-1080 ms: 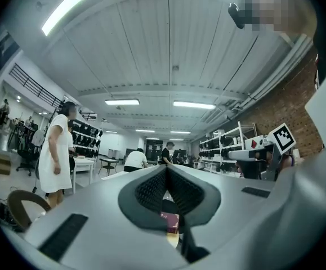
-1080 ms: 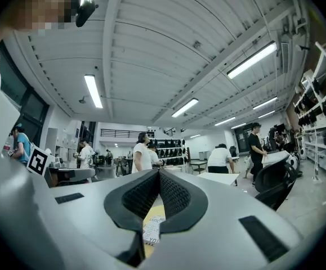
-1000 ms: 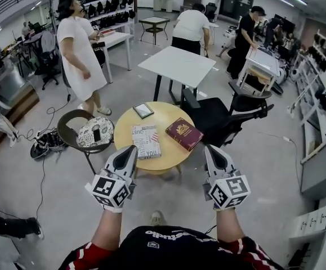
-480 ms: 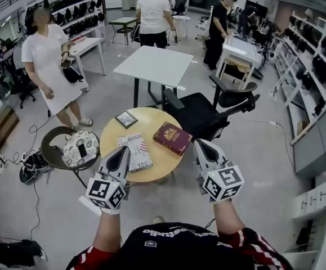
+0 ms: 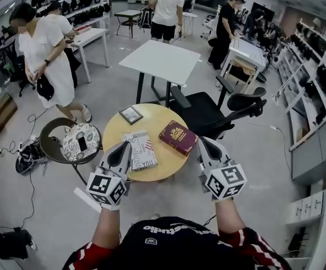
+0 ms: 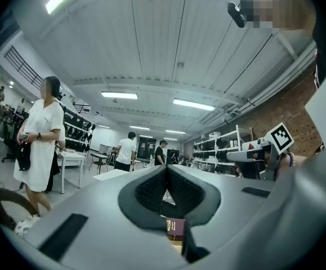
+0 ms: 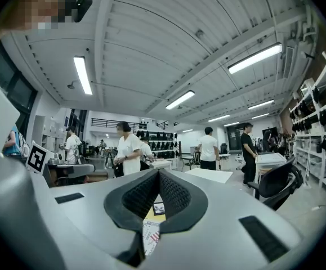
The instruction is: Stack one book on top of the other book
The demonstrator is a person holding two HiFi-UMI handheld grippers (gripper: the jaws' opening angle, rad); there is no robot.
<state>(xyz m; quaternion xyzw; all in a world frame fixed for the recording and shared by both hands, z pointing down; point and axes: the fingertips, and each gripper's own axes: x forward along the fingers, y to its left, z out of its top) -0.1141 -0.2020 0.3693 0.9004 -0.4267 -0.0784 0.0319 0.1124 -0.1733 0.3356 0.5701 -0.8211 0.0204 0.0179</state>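
Observation:
On the round wooden table lie two books side by side: a white one with printed lettering and a dark red one with a gold emblem. My left gripper hovers at the table's near edge by the white book, its jaws meeting at the tips with nothing in them. My right gripper is level with it, just right of the red book, jaws shut and empty. Through the left gripper's jaws I see the red book; through the right gripper's the white book.
A small framed picture lies at the table's far side. A stool with a patterned cushion stands left, a black office chair behind right, a white table beyond. A person in white stands at left; others further back.
Both grippers have moved forward toward the table's near edge and now flank the two books. The person in white has shifted leftward in the head view. The books have not moved.

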